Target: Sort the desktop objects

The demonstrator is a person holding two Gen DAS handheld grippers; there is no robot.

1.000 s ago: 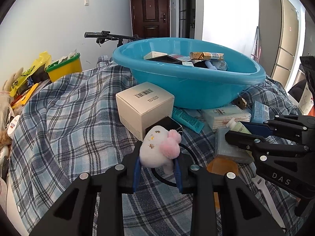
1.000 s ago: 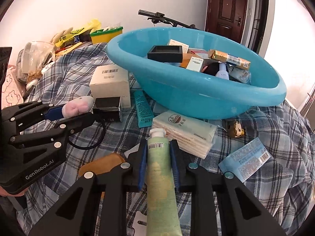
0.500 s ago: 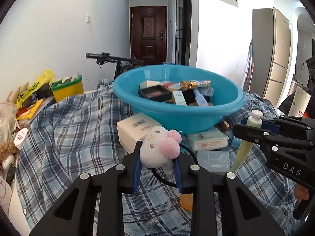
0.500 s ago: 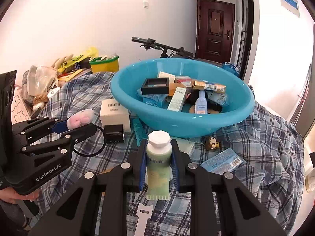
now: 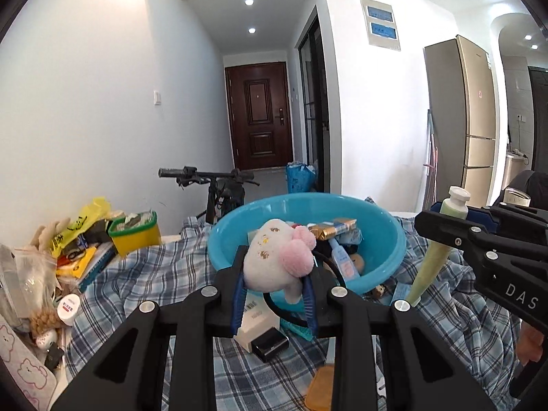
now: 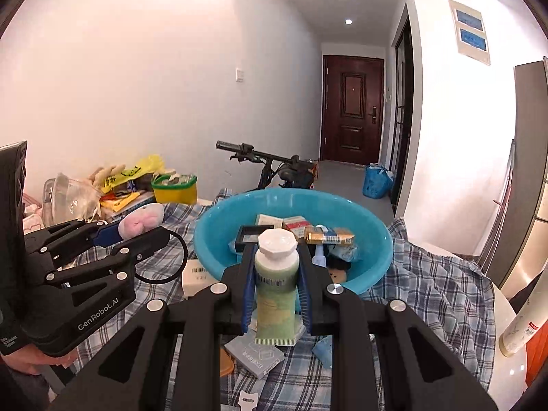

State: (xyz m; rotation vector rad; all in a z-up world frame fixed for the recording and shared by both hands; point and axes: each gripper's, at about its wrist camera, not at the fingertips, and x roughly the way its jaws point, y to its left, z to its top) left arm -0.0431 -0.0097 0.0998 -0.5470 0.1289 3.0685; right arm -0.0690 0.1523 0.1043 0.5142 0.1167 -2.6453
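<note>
Both grippers now ride high above the plaid cloth point(image 5: 144, 274), where a second ago they sat low among the clutter. The left gripper point(image 5: 274, 294) is clamped on a white and pink plush toy point(image 5: 279, 263), whose black cord loop point(image 6: 174, 260) dangles beneath. The right gripper point(image 6: 275, 294) pinches a pale green tube point(image 6: 275, 281) just below its white cap, the tube hanging upright with its crimped end free of the cloth.

That lift clears both items off the surface, and each camera now looks down into the blue basin point(image 5: 394, 239) rather than at its side wall. The basin sits at the far middle of the cloth and already holds small boxes, a gold-wrapped bar point(image 6: 330, 238) and a small bottle. The plush toy hangs in front of the basin's near rim in the left view; the tube does the same in the right view.

This reads as the carry stage of two simultaneous picks, with release over the basin the likely next step. A white box point(image 6: 195, 275), a grey packet point(image 6: 257, 354) and a black box point(image 5: 270, 344) lie unsorted on the cloth near the basin.
</note>
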